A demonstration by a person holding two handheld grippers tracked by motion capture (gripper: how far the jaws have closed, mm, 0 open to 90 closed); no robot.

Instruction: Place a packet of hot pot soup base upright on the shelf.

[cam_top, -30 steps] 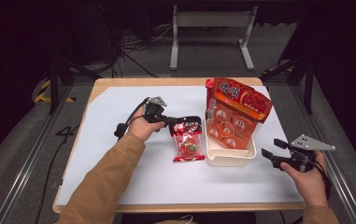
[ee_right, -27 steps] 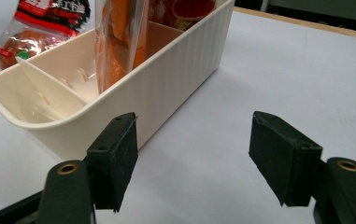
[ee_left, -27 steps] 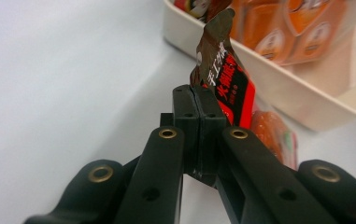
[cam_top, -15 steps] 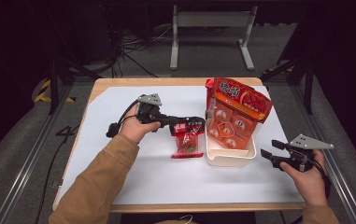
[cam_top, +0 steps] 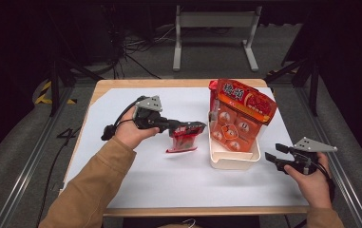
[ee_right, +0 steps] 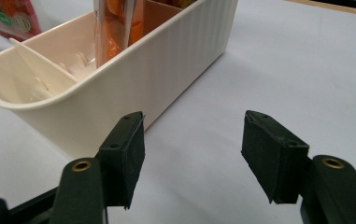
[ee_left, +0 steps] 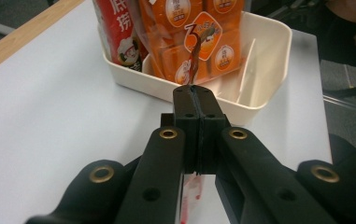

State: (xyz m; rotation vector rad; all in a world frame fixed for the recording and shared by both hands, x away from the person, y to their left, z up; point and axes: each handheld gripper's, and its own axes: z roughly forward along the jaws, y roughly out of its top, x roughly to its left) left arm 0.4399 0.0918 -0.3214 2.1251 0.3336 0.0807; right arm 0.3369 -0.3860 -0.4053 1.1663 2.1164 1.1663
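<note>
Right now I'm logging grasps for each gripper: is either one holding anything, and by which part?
The left gripper pinches the small red snack packet by its top edge. The right gripper is open and holds nothing.

Left claw (ee_left: 195, 95) clamped on a packet's edge (ee_left: 195, 56), cream bin (ee_left: 264, 60) just beyond

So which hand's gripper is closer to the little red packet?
Left. The left gripper is shut on the small red packet, which hangs from it. The right gripper is open beyond the white bin.
</note>
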